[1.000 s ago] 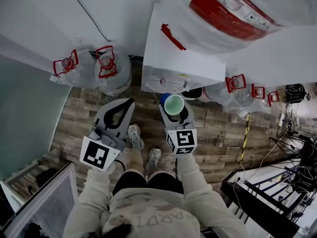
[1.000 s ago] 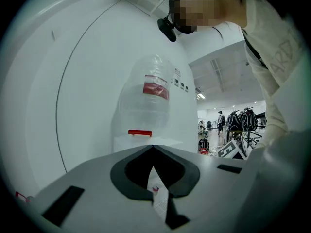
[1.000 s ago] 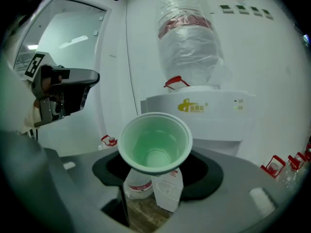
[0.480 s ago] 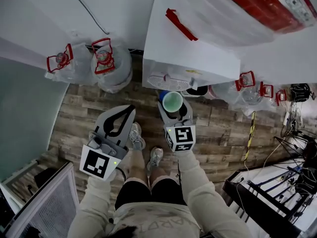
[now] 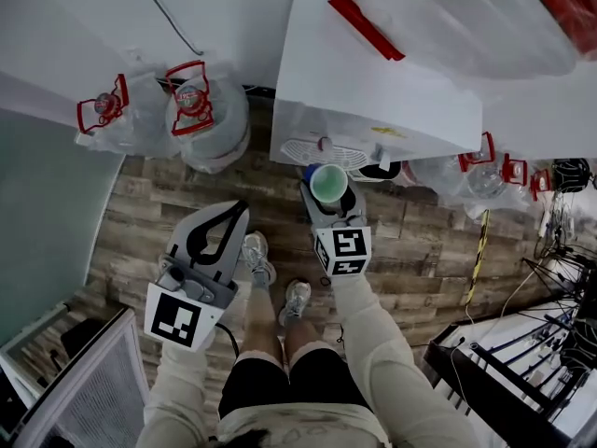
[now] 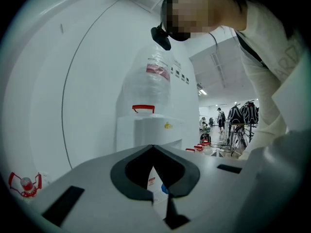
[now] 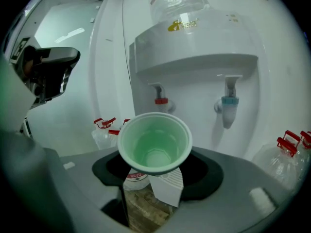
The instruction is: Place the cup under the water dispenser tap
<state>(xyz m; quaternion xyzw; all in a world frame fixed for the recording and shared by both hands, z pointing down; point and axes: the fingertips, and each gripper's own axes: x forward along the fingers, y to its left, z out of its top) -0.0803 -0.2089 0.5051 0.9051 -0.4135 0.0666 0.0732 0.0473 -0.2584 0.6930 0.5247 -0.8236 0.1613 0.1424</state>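
Right tool [image 5: 328, 199], angled slightly down, grips upright green cup [image 7: 154, 142] facing dispenser [image 7: 194, 57].

There's one green cup [image 5: 328, 183], just the one. The person carries two tools, a left hand-held gripper [image 5: 237, 209] and a right hand-held gripper [image 5: 328, 196]. There is one water dispenser [image 5: 373, 82], with one big bottle [image 6: 151, 76] upended on top. It has two taps, a red tap [image 7: 159, 100] and a blue tap [image 7: 227, 105]. I count five red-handled floor jugs: two left jugs [image 5: 104, 115] [image 5: 198, 110] and three right jugs [image 5: 485, 149] [image 5: 512, 169] [image 5: 540, 183]. I see two shoes [image 5: 254, 253] [image 5: 295, 297].
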